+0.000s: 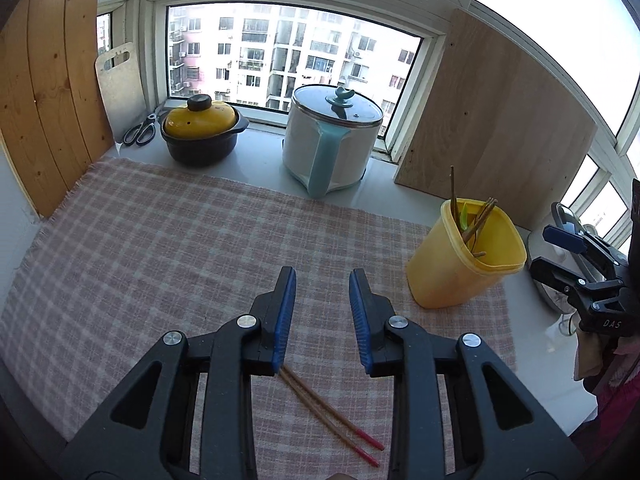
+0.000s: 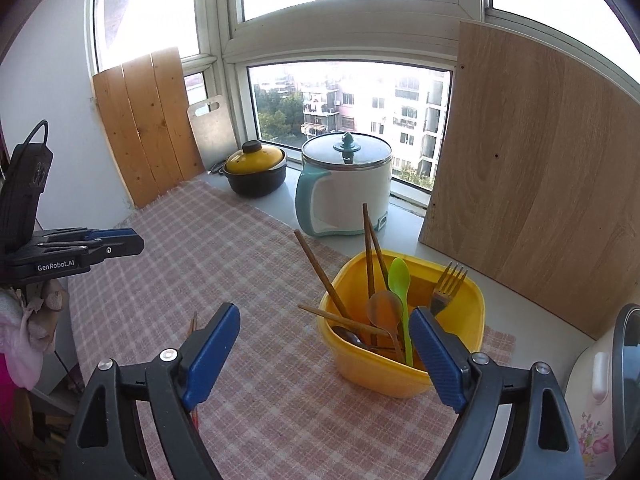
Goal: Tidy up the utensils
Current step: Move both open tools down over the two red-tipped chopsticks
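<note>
The left claw (image 1: 322, 312) is partly open with nothing in it. Two chopsticks (image 1: 332, 416) lie on the checked cloth (image 1: 160, 240) right under it, red tips toward the camera. The right claw (image 2: 324, 354) is wide open and holds nothing. Its right finger sits in front of the yellow tub (image 2: 376, 372). The tub stands near the cloth's right edge. Inside it are chopsticks, a green spoon (image 2: 400, 280), a fork (image 2: 446, 284) and more spoons.

The middle of the cloth is bare, with lots of room. At the back, by the window, stand a yellow-lid pot (image 1: 202, 132) and a white cooker (image 1: 332, 140). Wood boards lean at both sides.

One claw says "GenRobot.AI" (image 2: 56, 267). The other says "DAS" (image 1: 612, 325).
</note>
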Demonstrator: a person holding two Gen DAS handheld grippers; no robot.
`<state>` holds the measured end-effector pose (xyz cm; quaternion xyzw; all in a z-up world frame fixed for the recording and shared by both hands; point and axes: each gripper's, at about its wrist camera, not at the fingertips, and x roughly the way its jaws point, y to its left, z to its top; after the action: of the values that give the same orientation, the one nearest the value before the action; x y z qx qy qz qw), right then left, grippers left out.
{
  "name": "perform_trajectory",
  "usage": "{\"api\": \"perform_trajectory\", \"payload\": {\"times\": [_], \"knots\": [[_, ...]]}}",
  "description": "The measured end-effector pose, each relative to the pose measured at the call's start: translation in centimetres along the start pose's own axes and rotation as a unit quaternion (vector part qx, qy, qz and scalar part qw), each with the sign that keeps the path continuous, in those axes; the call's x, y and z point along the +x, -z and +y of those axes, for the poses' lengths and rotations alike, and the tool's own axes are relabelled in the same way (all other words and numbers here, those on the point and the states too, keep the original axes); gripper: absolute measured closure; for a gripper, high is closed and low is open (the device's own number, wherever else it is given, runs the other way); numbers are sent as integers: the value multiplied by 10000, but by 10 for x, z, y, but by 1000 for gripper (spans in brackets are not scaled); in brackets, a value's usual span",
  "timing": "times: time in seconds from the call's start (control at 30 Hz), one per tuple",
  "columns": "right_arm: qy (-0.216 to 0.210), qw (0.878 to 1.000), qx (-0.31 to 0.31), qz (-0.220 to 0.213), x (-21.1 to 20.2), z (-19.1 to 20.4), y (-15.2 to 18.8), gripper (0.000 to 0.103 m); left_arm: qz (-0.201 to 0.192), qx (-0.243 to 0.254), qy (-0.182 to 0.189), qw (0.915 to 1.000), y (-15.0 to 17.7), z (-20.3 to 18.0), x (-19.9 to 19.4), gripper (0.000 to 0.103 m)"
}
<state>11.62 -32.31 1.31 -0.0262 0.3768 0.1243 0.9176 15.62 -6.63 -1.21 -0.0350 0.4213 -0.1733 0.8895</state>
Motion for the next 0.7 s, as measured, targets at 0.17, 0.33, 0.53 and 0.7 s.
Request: {"api": "perform_trajectory", "payload": {"times": [0.17, 0.33, 0.53, 0.7], "knots": [[-172, 9995, -168, 194, 11, 28, 12, 9, 209, -149, -87, 9996, 22, 26, 8, 76], [-388, 9979, -201, 480, 27, 48, 30, 8, 464, -380, -86, 9982, 52, 45, 20, 76], [-414, 9959, -209, 781, 43, 65, 54, 8, 939, -688, -58, 9932, 87, 58, 46, 76], [-475, 9942, -115, 957, 51, 71, 71, 8, 1178, -808, -60, 9897, 102, 57, 63, 69]]}}
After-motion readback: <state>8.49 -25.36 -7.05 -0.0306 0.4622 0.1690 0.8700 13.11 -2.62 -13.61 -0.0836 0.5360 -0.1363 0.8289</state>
